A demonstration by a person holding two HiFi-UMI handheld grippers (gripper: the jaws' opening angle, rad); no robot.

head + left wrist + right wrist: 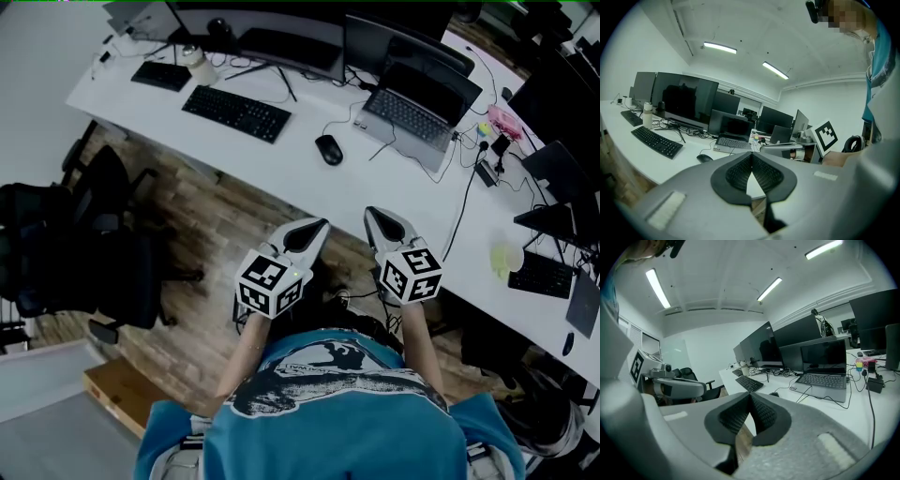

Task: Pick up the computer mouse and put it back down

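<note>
Black computer mouse [329,149] sits on the white bench [281,161].
It lies between keyboard [236,112] and laptop [412,114], far beyond the left tool [317,227] and right tool [374,215], both closed and empty, near the person.

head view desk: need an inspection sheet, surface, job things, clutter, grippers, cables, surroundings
Surface: long white desk, crowded toward the back.
Job's things: black computer mouse lies on the desk between the keyboard and the open laptop, untouched.
Clutter: monitor, second keyboard, pink item too small to name.
Grippers: left gripper and right gripper are both shut and empty, held in the air near the desk's front edge, apart from the mouse.
Cables: thin cable by the mouse; black cable runs to the front edge.
Surroundings: black office chair, wood-pattern floor, cardboard box.
</note>
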